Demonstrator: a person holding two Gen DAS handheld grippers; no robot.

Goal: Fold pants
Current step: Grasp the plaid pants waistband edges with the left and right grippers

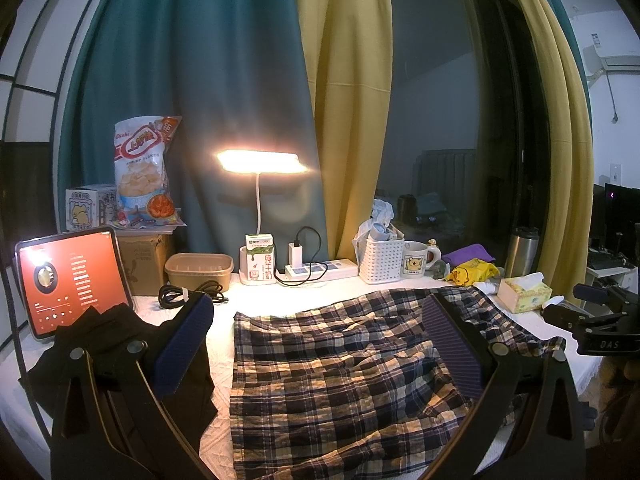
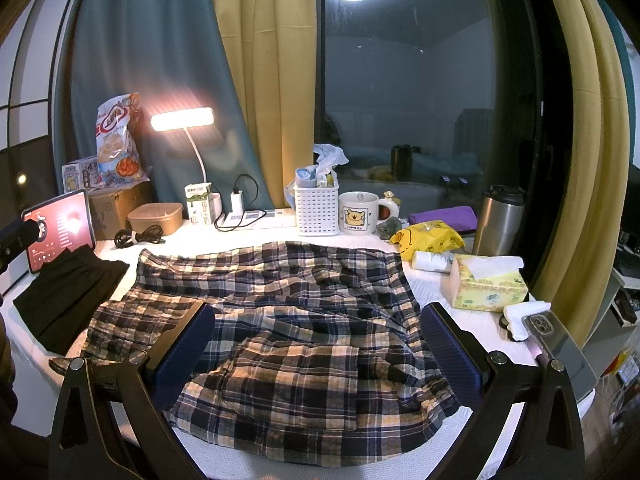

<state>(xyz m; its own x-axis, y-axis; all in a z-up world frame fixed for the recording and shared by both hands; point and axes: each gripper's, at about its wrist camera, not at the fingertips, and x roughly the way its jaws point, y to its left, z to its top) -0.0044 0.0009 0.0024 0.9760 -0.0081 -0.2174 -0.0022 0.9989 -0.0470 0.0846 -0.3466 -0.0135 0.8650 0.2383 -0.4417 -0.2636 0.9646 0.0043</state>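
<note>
Two grippers hover with jaws spread wide, holding nothing: the left gripper (image 1: 318, 350) and the right gripper (image 2: 320, 354). Between and beneath each pair of fingers lies the rumpled navy-and-cream plaid pants (image 2: 280, 320), spread on the white counter (image 2: 476, 320), beside a folded black garment (image 2: 66, 300).

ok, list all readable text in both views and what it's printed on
"Oishi", "SHRIMP FLAKES": snack bag
"DAS": black clamp at the right edge, left wrist view
Chinese characters on milk carton, tissue box, small box: not legible
Tablet screen text: too small
Mug caption: too small
</note>
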